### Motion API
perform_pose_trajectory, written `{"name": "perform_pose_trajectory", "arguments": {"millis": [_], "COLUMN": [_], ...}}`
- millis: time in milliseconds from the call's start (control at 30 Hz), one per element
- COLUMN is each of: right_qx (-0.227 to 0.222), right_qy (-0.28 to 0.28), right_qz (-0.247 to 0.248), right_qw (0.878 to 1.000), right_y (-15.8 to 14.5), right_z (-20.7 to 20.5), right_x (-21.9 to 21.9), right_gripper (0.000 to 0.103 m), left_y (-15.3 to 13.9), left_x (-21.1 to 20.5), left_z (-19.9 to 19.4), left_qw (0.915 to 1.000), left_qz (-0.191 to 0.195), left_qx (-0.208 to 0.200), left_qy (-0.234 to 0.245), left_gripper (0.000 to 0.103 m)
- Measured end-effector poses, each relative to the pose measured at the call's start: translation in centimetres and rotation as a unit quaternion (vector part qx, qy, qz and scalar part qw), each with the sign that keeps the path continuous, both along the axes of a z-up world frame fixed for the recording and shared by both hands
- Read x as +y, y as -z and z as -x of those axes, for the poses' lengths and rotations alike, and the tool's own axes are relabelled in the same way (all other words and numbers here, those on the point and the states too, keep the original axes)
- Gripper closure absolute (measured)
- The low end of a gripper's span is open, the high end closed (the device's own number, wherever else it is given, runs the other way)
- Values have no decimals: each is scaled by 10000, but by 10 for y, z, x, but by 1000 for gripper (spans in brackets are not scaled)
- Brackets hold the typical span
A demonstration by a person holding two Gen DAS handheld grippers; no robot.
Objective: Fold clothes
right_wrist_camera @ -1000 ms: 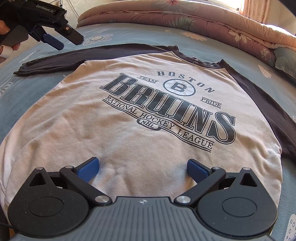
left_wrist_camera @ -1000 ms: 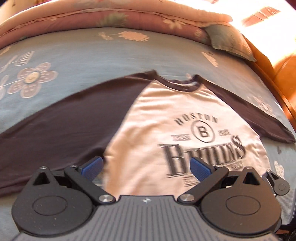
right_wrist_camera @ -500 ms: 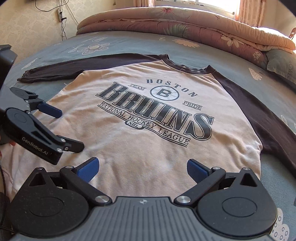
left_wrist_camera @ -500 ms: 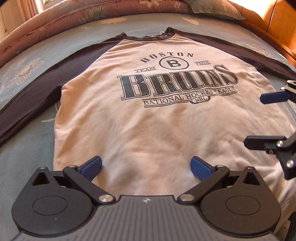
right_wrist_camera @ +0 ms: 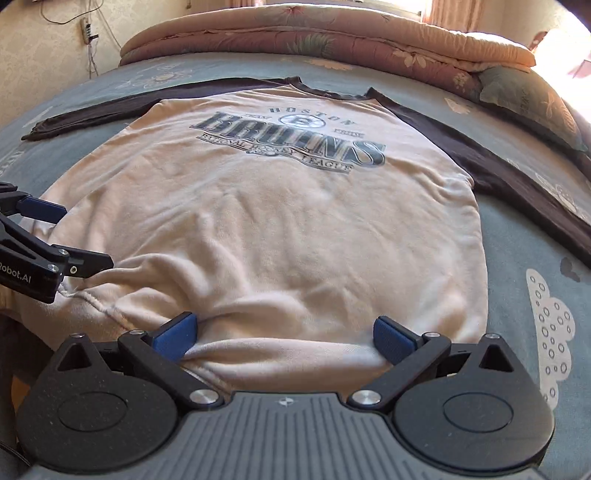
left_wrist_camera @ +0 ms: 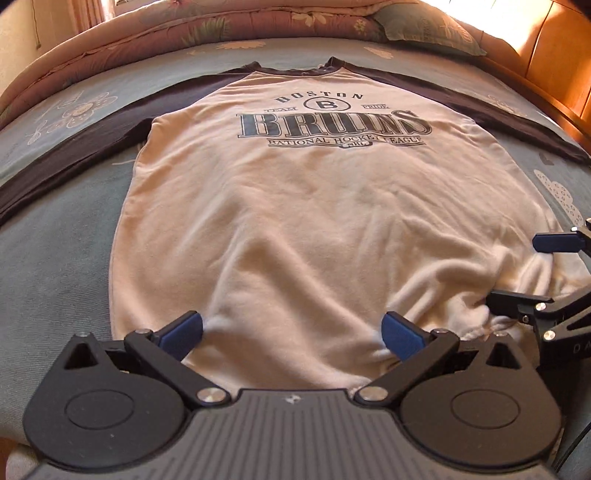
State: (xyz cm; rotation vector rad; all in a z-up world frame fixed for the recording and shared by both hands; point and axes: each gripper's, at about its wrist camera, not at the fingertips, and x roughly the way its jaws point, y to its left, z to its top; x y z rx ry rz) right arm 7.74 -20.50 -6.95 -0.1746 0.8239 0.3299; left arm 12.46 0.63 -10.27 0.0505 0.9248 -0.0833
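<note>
So, shirt: cream sweatshirt (left_wrist_camera: 314, 206) with dark sleeves, flat and face up on the blue floral bedspread (left_wrist_camera: 55, 266), collar toward 12 o'clock, hem toward 6 o'clock at both tools.
Print: "Boston Bruins" logo (right_wrist_camera: 291, 138) on the chest, readable from the hem side.
Left gripper: left gripper (left_wrist_camera: 291, 330) at 6 o'clock of the left view, jaws spread wide, blue pads either side of the bunched hem, fabric between them, nothing pinched.
Right gripper: right gripper (right_wrist_camera: 284, 330) likewise at 6 o'clock of its own view, jaws wide, hem fold lying between the pads, not clamped.
Relation: the two tools sit side by side along the hem; each one's tips show in the other's view, at 3 o'clock and at 9 o'clock.
Pose: both low, pointing along the shirt toward the collar.
Background: folded quilt (right_wrist_camera: 332, 40) and pillow (left_wrist_camera: 424, 27) at 12 o'clock.
</note>
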Motion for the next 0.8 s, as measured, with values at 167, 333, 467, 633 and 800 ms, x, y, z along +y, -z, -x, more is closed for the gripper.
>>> {"name": "perform_pose_trajectory", "arguments": {"millis": [167,333,467,633,800], "right_qx": [-157,-187,-113,111,-61], "right_qy": [186,263,337,353,95], "right_qz": [-197,-231,-318,-400,-573], "right_qw": [9995,9992,9989,9985,9983], "right_y": [0,2,2,-5,-25], "right_z": [16,26,36,33,5], "right_x": [-7,-11,-19,-23,-25], "right_gripper": [0,0,0,0,0], "left_y": [2,7,8,6,-22], "left_x": [-3,-2,0,3,16], "left_z": [18,23,25,26,2], "left_qw": [9996,9998,9995,9993,9977], "left_qz": [99,151,208,273,485], "left_qx": [-148,-147,-212,-260,-436], "left_qy": [214,19,48,58,196], "left_gripper": [1,0,1,1,1]}}
